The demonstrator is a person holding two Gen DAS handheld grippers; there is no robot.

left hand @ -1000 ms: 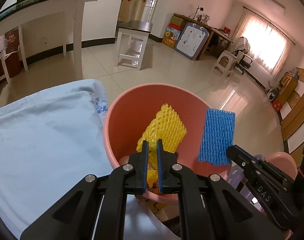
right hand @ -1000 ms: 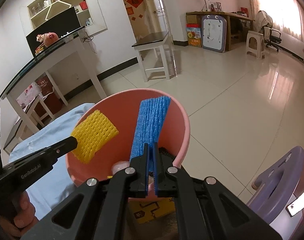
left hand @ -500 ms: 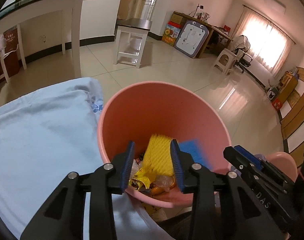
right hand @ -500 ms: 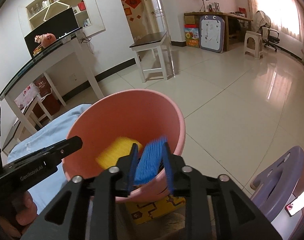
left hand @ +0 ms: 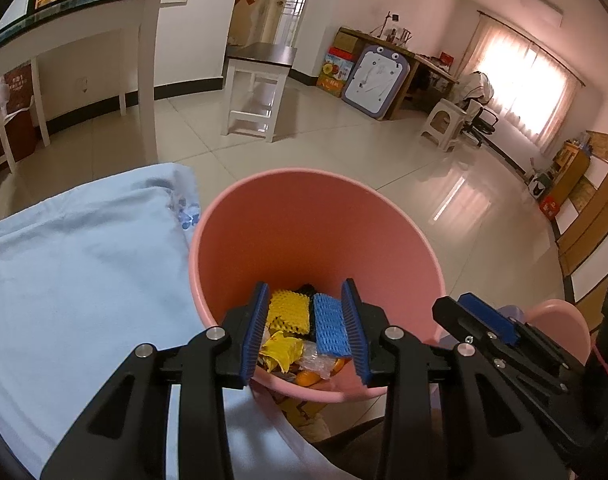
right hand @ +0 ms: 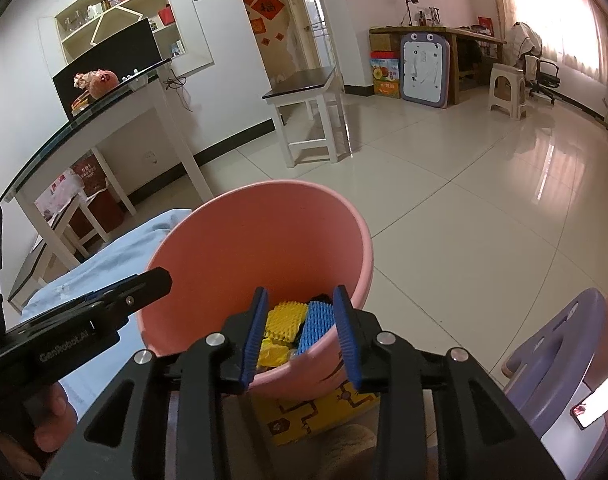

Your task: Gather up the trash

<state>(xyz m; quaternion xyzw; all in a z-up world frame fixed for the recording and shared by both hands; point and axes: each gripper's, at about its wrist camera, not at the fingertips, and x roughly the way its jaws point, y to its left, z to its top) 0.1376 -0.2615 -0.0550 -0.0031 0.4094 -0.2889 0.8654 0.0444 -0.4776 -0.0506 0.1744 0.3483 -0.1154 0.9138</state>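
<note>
Both tools point downward at a slant over the near rim of the pink bin (left hand: 271,216). The left hand-held gripper (left hand: 306,332) has its jaws apart and grips nothing; they have just been opening. The right hand-held gripper (right hand: 299,330) likewise has its jaws apart with nothing between the pads, and they have just been opening further. A hand (right hand: 49,420) wraps the left tool's black handle at the lower left of the right wrist view.

The fingers are black plastic with ribbed blue pads (left hand: 255,328). The bin is smooth, round plastic and tapers toward its base. Inside it lie a yellow foam net sleeve (left hand: 289,310) and a blue foam net sleeve (left hand: 330,326), side by side on top of crumpled yellow wrappers (left hand: 281,354), clear plastic and orange scraps. The sleeves have an open mesh texture.

A pale blue cloth (left hand: 75,264) lies to the left of the bin, touching its wall.
</note>
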